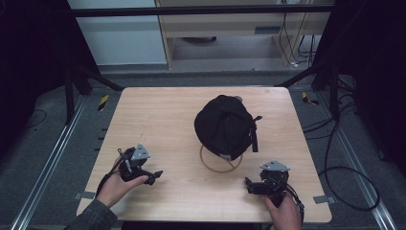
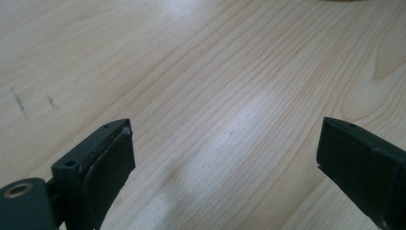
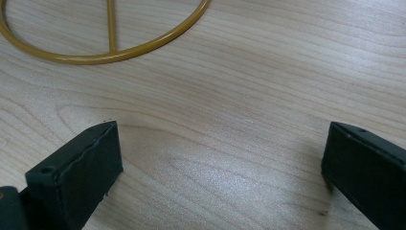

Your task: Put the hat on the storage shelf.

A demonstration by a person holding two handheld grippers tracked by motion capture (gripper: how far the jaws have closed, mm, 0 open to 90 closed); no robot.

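A black cap sits on a stand with a gold wire ring base in the middle of the wooden table. The ring base also curves across the top of the right gripper view. My left gripper rests low at the table's front left, open, with bare wood between its jaws. My right gripper sits at the front right, just in front of the ring, open and holding nothing.
The table's edges drop to a grey floor with metal rails on both sides and cables at the right. Dark frame legs stand behind the table. Bare wood lies left of the cap.
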